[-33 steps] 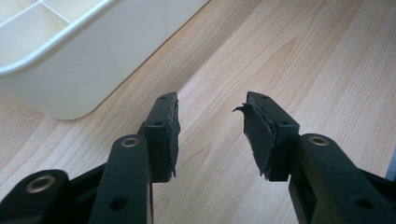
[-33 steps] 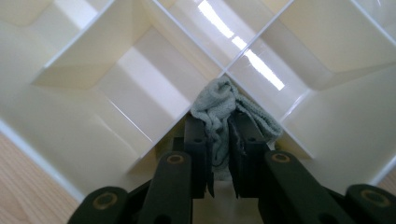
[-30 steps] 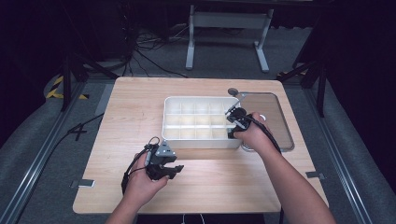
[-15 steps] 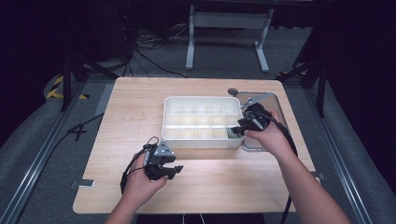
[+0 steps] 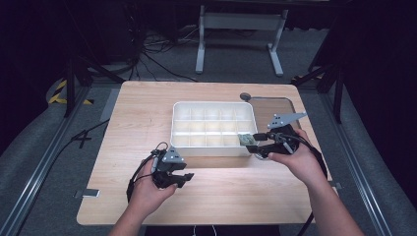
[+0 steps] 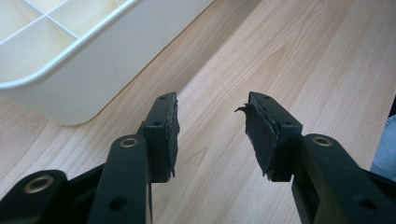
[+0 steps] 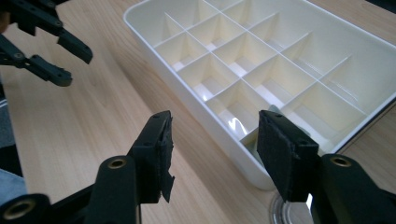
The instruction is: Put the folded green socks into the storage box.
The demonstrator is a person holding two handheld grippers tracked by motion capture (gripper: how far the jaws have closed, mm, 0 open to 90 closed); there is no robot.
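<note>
Organizer tray: white divided tray [image 5: 213, 145] sits mid-table on the pale wood, its long side facing the person; three rows of small compartments, and in the high view a small greenish-grey item [image 5: 247, 139] lies in the front row's right-end cell.

Left gripper: nearest to us, the left gripper [image 5: 184, 178] is held low over the bare table, in front of the tray's front-left corner and clear of it, tips pointing right.

Left jaws: spread well apart with nothing between them, as the left gripper view shows; plain wood grain shows through the gap, one pad has a ragged, peeling edge, and the tray's rounded corner [image 6: 70, 100] sits up and to the left.

Left hand: wrapped around the handle from below, forearm coming in from the table's near edge, black cable looping out on the left.

Right gripper: the right gripper [image 5: 256, 146] is at the tray's front-right corner, tips pointing left toward that corner, grey three-cornered plate riding on top.

Right jaws: parted wide, gripping nothing; in the right gripper view [image 7: 212, 149] one jaw hangs over the table outside the front wall, the other over the corner cell, with the wall between them.

Small item: whether either right pad touches it, I can't tell.

Table: light wooden top [image 5: 142, 113], bare along its left half.

Far right: a clear flat tray [image 5: 275, 105] lies just beside the white tray's right end.
</note>
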